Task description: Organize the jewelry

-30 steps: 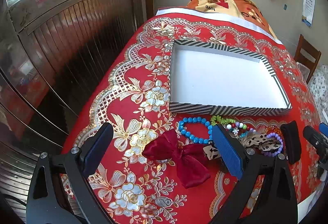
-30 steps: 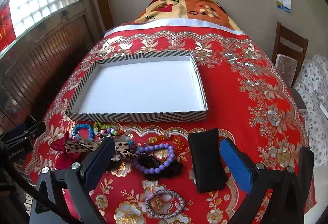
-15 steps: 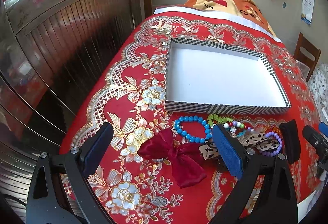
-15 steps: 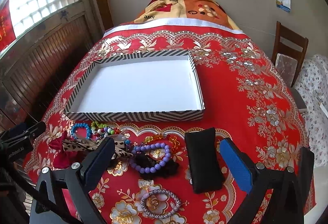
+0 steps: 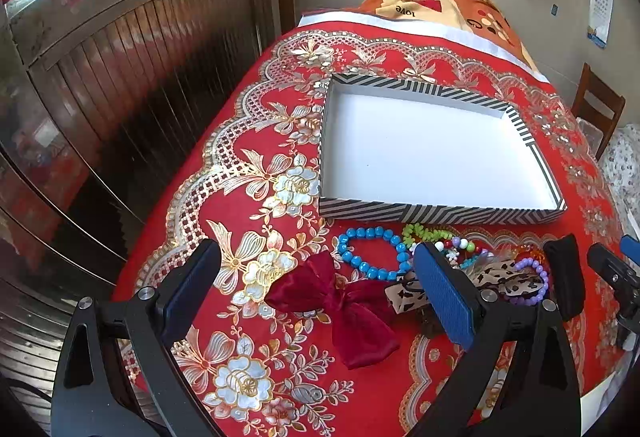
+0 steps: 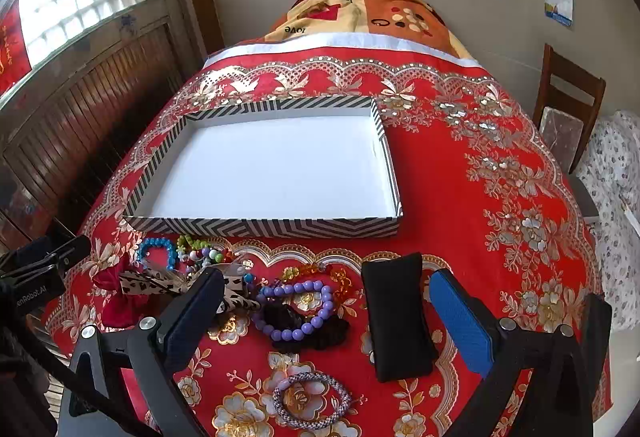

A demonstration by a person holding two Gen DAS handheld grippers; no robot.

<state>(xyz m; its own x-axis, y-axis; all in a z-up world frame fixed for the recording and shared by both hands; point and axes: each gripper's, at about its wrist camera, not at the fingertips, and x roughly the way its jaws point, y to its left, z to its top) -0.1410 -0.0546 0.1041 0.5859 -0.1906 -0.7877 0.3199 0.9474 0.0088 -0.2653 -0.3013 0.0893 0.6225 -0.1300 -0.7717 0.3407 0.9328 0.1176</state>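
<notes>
A shallow tray [image 5: 440,215] [image 6: 260,227] with a striped rim and white floor lies empty on the red cloth. In front of it lie a dark red bow [image 5: 344,301], a blue bead bracelet [image 5: 372,251] [image 6: 157,252], a green and multicoloured bead string [image 5: 436,237], a leopard-print bow [image 6: 160,283], a purple bead bracelet [image 6: 298,307], a black scrunchie [image 6: 320,329], a black pouch [image 6: 396,317] and a woven bangle [image 6: 312,399]. My left gripper [image 5: 316,297] is open above the red bow. My right gripper [image 6: 328,321] is open above the purple bracelet and pouch.
The table is covered by a red and gold floral cloth [image 6: 500,197]. A wooden wall panel and window [image 5: 120,77] run along the left. A wooden chair [image 6: 568,109] stands at the right. A folded patterned blanket [image 6: 360,17] lies at the far end.
Both grippers have drifted slightly; the tray and jewelry sit a little higher in the right view and shifted left in the left view. Nothing was taken hold of.
</notes>
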